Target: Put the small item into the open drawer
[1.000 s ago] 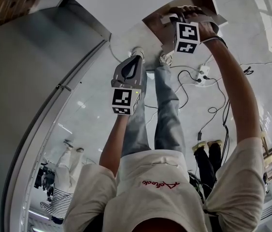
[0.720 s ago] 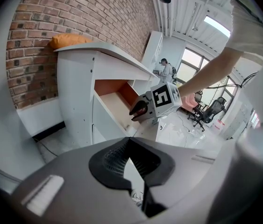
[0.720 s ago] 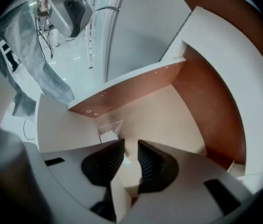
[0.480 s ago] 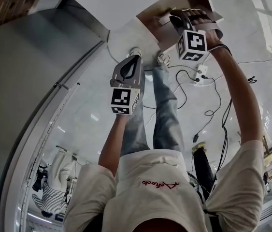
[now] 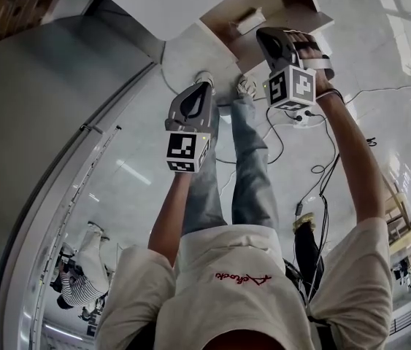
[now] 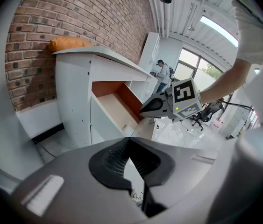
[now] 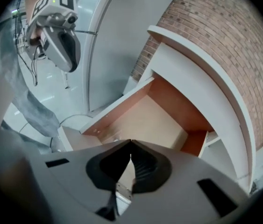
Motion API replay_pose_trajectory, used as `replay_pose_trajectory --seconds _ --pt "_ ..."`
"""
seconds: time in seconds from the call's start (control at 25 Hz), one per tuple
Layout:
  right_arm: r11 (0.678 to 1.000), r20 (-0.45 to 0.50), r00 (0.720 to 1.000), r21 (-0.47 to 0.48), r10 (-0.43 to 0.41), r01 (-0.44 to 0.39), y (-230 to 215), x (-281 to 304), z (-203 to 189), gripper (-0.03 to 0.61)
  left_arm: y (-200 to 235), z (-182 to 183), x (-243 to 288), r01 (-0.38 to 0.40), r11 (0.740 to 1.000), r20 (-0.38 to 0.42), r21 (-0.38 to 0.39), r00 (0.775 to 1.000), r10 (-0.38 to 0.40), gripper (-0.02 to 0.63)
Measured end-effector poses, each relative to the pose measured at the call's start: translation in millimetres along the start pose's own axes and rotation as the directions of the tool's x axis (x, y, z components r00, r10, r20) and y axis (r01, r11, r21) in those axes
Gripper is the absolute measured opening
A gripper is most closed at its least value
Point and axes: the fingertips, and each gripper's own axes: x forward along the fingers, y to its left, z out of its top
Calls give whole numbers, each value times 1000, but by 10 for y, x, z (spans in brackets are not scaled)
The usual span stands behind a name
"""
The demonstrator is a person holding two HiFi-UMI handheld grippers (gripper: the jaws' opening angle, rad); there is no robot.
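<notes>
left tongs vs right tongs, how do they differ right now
The right tongs hang by the front of the open drawer; the left tongs hang nearer the person, over the floor beside the shoes. The right tongs point into the drawer; the left tongs face the cabinet from farther off. Both are shut, tips together, nothing between them.
</notes>
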Motion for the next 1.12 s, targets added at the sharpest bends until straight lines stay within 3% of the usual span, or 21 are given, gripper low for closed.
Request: replay_pose_trajectory --seconds 0.16,0.28,0.44,0.6,0.88,1.0,1.12 --pt "987 35 998 152 -51 46 27 -178 86 12 -16 -7 -27 1 1000 2 3 1000 -1 6" --pt "950 47 994 303 -94 76 51 -310 107 12 -17 8 -48 1 1000 5 12 1000 -1 6" --pt "870 52 986 479 -157 114 85 -498 143 12 26 61 -73 -4 1000 13 20 1000 4 6" --pt "769 56 970 621 -238 153 101 -745 213 12 41 138 -124 -5 999 14 33 1000 4 6" --pt "587 26 943 788 -332 185 158 -1071 217 12 43 253 -179 -7 998 24 56 1000 6 6" --pt "549 8 939 813 -343 193 185 -1159 190 12 12 350 -206 -6 998 37 65 999 3 6" --pt "536 -2 936 819 -353 204 155 -1259 167 12 -35 500 -237 -4 997 57 77 998 -1 6"
